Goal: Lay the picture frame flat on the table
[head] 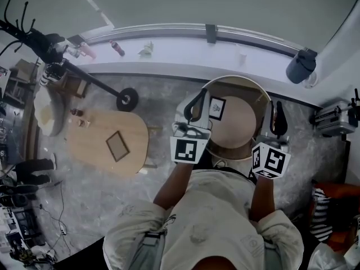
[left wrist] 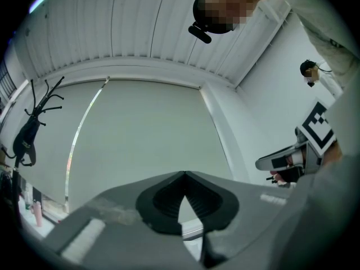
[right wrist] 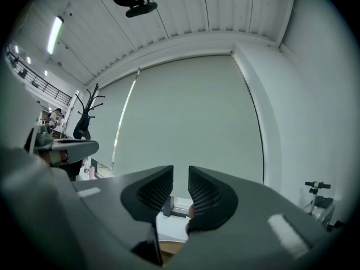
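A small dark picture frame (head: 217,108) with a white mat is on the round wooden table (head: 239,125), at its left side; whether it stands or leans I cannot tell. My left gripper (head: 194,107) is just left of the frame, and my right gripper (head: 278,120) is at the table's right rim. Both point up and away from the table. In the left gripper view the left gripper (left wrist: 183,179) has its tips touching, with nothing held, aimed at a pale blind. The right gripper (right wrist: 180,180) shows a narrow gap between its ribbed pads, with nothing in it.
An oval wooden table (head: 93,151) stands at the left with another frame (head: 117,146) lying flat on it. A black boom stand with a wheel (head: 126,99) crosses behind it. Bottles sit on the white sill (head: 185,52). A grey case (head: 334,117) is at the right.
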### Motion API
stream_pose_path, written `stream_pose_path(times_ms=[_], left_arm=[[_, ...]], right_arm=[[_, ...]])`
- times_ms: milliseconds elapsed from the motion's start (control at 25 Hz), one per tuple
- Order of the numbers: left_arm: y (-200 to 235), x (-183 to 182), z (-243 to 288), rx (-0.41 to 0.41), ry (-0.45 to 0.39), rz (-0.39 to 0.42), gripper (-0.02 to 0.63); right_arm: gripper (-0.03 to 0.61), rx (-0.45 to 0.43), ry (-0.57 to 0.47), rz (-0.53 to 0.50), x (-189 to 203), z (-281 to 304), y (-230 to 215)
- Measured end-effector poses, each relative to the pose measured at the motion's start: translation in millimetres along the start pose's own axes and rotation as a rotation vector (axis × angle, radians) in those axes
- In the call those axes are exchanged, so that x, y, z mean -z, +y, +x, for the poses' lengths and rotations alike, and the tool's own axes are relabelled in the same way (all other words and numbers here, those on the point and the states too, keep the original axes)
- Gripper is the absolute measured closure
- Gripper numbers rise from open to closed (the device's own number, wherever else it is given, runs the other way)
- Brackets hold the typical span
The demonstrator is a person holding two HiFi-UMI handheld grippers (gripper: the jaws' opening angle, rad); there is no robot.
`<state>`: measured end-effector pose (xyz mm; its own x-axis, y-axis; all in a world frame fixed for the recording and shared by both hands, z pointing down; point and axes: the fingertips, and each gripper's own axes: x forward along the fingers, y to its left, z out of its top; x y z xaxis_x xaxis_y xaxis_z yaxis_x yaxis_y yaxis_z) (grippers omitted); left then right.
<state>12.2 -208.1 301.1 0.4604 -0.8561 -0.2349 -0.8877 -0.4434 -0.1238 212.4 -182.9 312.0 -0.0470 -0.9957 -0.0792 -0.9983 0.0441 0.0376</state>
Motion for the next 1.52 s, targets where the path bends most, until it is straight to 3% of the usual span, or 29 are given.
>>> stream_pose_path(times_ms=[360,1520], left_arm=[[-6,-6,-5,0.016,-0.026,-0.001,0.612],[-7,-19,-8,0.028,-0.037,0.006,0.611]], right_arm=[[0.573,-0.003,-0.018,-0.026,-10,-8,8],[0.577,-0.024,-0.032,-0.061,-24,-10,8]])
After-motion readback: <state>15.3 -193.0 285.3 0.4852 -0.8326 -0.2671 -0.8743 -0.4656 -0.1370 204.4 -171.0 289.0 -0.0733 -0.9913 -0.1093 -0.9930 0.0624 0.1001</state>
